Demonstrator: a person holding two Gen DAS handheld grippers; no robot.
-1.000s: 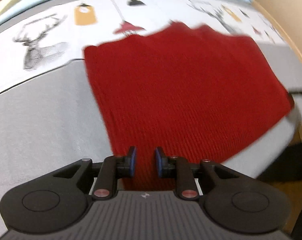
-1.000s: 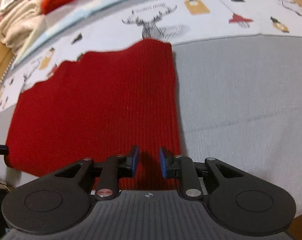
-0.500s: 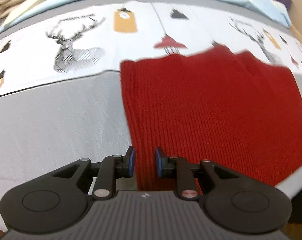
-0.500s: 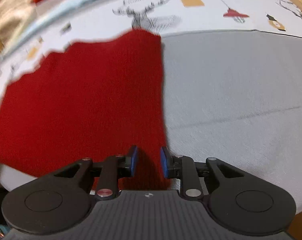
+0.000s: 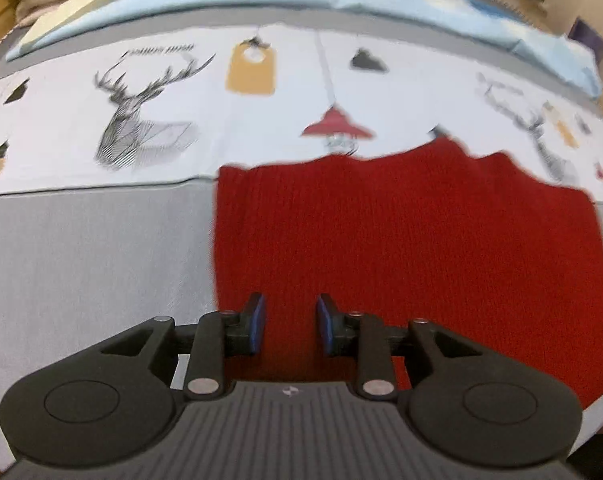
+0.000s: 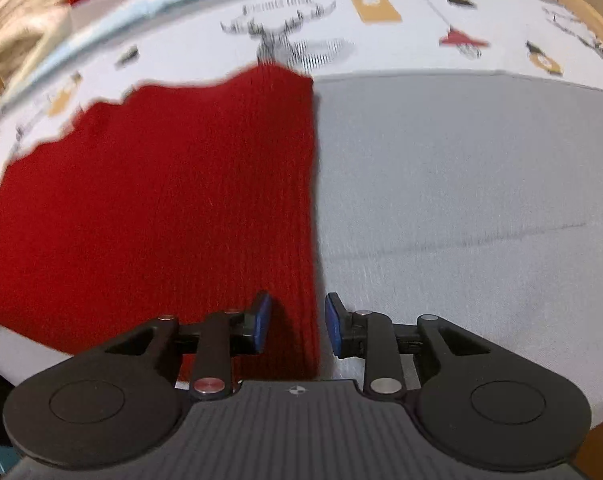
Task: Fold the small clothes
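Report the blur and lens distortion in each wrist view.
Left wrist view: the red knit garment and deer print are motion-smeared, the bed edge bows from the fisheye, and the left gripper stays sharp. Right wrist view: the garment's far edge is smeared, while the right gripper is crisp.

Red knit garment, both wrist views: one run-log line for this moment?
item: red knit garment flat on bed | left gripper: opening over near-left corner | right gripper: opening over near-right edge

A red knit cloth (image 5: 413,240) is spread flat on the grey cover (image 5: 89,248); the left gripper (image 5: 290,326) is held over its near left corner, jaws opening, pads not pressing it.
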